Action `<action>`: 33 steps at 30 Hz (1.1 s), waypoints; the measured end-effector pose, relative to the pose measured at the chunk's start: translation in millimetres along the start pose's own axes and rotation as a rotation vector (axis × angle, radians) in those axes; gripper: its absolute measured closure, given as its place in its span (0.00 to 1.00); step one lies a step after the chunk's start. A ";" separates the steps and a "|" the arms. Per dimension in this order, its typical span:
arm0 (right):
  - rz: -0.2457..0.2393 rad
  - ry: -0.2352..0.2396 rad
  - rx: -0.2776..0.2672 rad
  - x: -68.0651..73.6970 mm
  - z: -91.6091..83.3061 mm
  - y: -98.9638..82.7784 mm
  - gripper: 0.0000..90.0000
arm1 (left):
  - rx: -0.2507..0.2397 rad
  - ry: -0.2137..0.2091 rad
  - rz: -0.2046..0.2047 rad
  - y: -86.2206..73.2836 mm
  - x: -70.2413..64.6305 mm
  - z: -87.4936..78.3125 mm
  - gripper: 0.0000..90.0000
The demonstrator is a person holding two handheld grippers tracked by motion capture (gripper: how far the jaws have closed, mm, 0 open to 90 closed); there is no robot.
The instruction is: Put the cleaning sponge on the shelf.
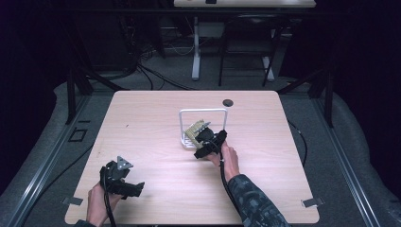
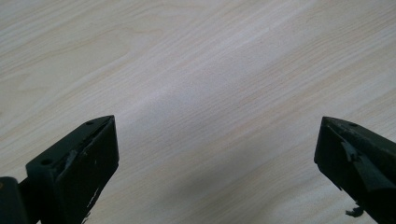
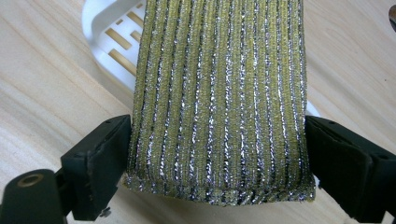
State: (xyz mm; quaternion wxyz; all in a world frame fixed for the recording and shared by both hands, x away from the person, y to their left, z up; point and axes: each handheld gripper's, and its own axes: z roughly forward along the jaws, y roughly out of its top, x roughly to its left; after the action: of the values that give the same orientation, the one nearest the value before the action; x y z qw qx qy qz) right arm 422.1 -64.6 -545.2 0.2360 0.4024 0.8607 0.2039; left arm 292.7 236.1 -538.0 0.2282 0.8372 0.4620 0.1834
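A gold and silver striped scouring pad [image 3: 219, 84] sits between the jaws of my right gripper [image 3: 218, 126], which press on its two sides. In the high view the pad [image 1: 195, 127] tilts over the slotted white base [image 1: 185, 140] of a small rack with a white wire frame [image 1: 203, 111], near the table's middle. My right gripper [image 1: 204, 137] reaches it from the front right. The rack's base [image 3: 109, 42] shows behind the pad. My left gripper [image 1: 135, 189] rests low at the front left, open, with bare tabletop between its jaws [image 2: 217, 126].
The light wooden table [image 1: 142, 123] has a dark round hole [image 1: 228, 102] near its far edge. Beyond it stand a second white table [image 1: 243, 3], its legs and cables on the dark floor.
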 end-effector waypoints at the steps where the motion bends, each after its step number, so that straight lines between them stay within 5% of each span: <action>1: -0.001 0.000 -0.001 0.3 0.3 0.2 0.11 | 0.001 -0.001 0.001 0.0 0.1 0.0 0.00; 17: -0.009 0.056 -0.035 3.1 -6.1 2.0 0.04 | -0.003 -0.006 -0.001 0.0 0.1 -0.1 0.00; 33: -0.049 0.135 -0.085 3.8 -47.0 -4.4 0.04 | -0.016 -0.002 0.012 3.2 -2.7 1.0 0.00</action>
State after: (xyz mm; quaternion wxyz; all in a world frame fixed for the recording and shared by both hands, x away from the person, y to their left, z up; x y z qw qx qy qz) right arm 390.5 -71.8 -510.6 0.1992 0.3561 0.8748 0.2612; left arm 294.1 232.1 -537.3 0.2341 0.8384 0.4551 0.1874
